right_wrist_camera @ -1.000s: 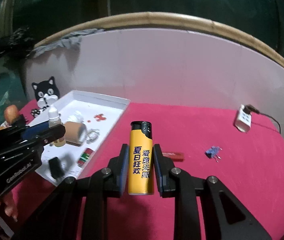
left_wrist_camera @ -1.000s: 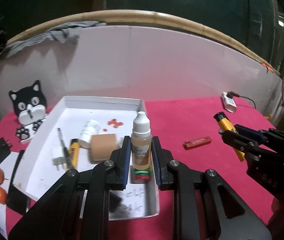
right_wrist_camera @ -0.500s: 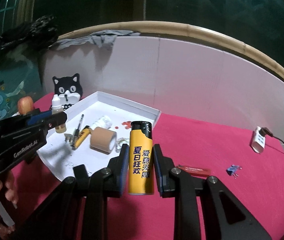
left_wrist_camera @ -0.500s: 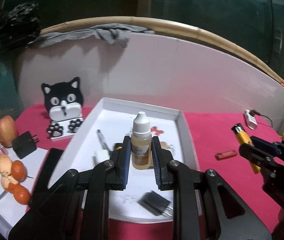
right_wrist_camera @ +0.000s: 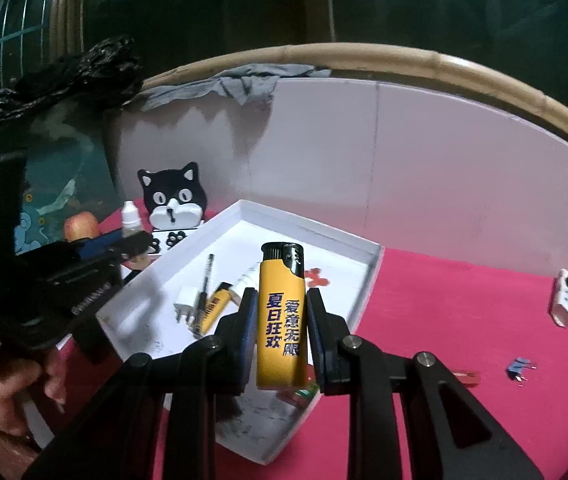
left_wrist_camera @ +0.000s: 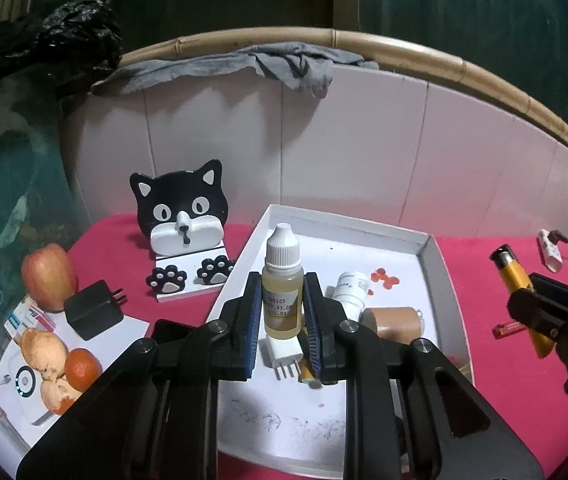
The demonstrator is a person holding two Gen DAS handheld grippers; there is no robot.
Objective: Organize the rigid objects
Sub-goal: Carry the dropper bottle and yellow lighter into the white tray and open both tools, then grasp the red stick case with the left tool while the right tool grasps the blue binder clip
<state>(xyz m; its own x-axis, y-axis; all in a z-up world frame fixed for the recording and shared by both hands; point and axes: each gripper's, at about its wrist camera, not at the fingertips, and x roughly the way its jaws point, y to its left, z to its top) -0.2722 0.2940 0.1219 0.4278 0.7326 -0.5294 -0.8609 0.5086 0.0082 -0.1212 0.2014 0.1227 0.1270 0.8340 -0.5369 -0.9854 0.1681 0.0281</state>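
Observation:
My left gripper [left_wrist_camera: 282,312] is shut on a small dropper bottle [left_wrist_camera: 282,282] of yellowish liquid with a white cap, held upright above the white tray [left_wrist_camera: 348,226]. My right gripper [right_wrist_camera: 279,324] is shut on a yellow lighter [right_wrist_camera: 281,316] with a black top, over the tray's [right_wrist_camera: 368,280] right side. In the tray lie a white plug [left_wrist_camera: 282,354], a white tube [left_wrist_camera: 350,294], a tan tape roll [left_wrist_camera: 398,320], red beads [left_wrist_camera: 384,278], a pen [right_wrist_camera: 205,284] and another yellow lighter [right_wrist_camera: 215,306]. The right gripper with its lighter [left_wrist_camera: 518,284] shows at the left wrist view's right edge.
A cat-shaped holder [left_wrist_camera: 183,228], an apple [left_wrist_camera: 47,276], a black charger [left_wrist_camera: 91,314] and peeled fruit [left_wrist_camera: 61,364] lie left of the tray. On the red cloth to the right are a red lighter [left_wrist_camera: 510,328], a white adapter [right_wrist_camera: 564,298] and a blue clip [right_wrist_camera: 518,368]. A white wall stands behind.
Both grippers have swung left with their objects. The tray has moved from left of centre to under the grippers, and the cat holder and fruit have come into view.

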